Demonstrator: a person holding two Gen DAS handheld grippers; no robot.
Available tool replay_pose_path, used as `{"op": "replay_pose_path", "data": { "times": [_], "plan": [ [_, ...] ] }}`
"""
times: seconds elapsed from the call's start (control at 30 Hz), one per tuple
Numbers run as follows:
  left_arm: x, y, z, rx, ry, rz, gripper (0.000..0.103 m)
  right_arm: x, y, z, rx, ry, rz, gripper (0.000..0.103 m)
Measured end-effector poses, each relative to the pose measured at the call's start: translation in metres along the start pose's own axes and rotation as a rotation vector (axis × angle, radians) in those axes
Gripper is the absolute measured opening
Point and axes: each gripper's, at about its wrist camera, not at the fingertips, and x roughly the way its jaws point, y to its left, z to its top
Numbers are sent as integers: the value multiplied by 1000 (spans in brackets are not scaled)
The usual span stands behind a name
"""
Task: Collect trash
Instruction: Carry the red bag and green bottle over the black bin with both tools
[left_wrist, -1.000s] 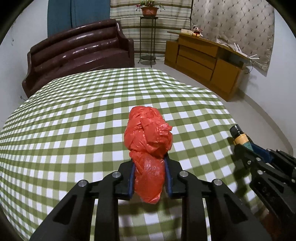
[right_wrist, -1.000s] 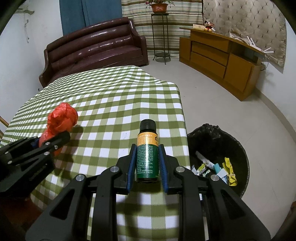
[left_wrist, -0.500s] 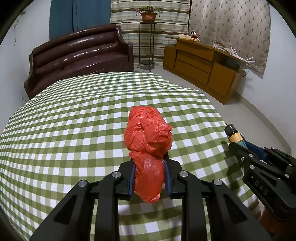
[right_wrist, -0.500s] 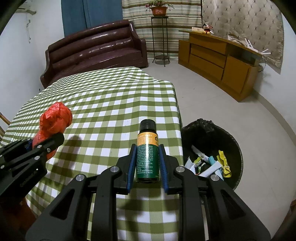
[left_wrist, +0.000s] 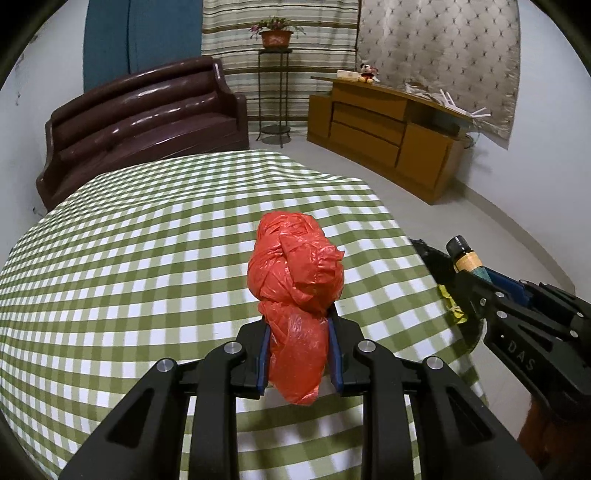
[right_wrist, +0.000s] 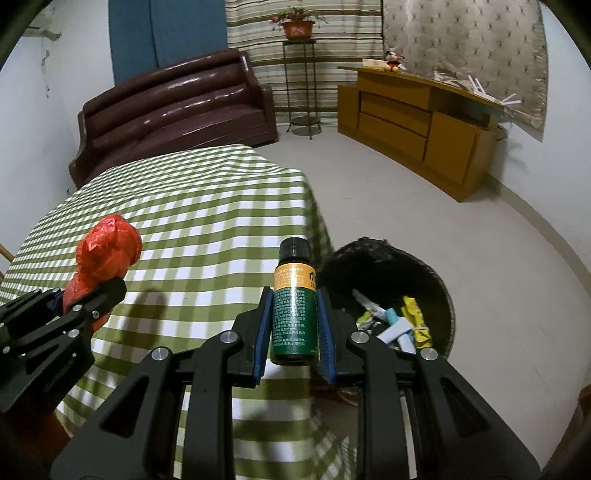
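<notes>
— Fingers first: what are they holding?

— Both pairs are clamped. Left gripper (left_wrist: 298, 360) pinches a crumpled red plastic bag (left_wrist: 295, 280) at frame centre, above the checked tablecloth (left_wrist: 129, 258). Right gripper (right_wrist: 294, 328) grips a small green bottle (right_wrist: 294, 314) upright, cap up, long axis along the fingers.

— And the bin?

— In the right wrist view the black trash bin (right_wrist: 441, 291) sits on the floor just right of the bottle, against the table edge, with wrappers inside.

— So who drops first?

— Likely the right hand: it is nearer, the bin lying lower right of its fingers. For the left, only the bin's rim shows at right.
</notes>
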Motion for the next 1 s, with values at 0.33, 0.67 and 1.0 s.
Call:
{"op": "replay_pose_path", "data": {
  "times": [0.33,0.67,1.0],
  "plan": [
    [7,-38,13,60,-13,-45,25,-11,-39,0,57,-22,-56,23],
    [16,-69,22,97,-23,-80,25,-15,-69,-1,105,-42,-94,23],
    [29,-92,28,134,-27,-117,25,-12,-80,1,116,-48,-118,23]
  ]
}}
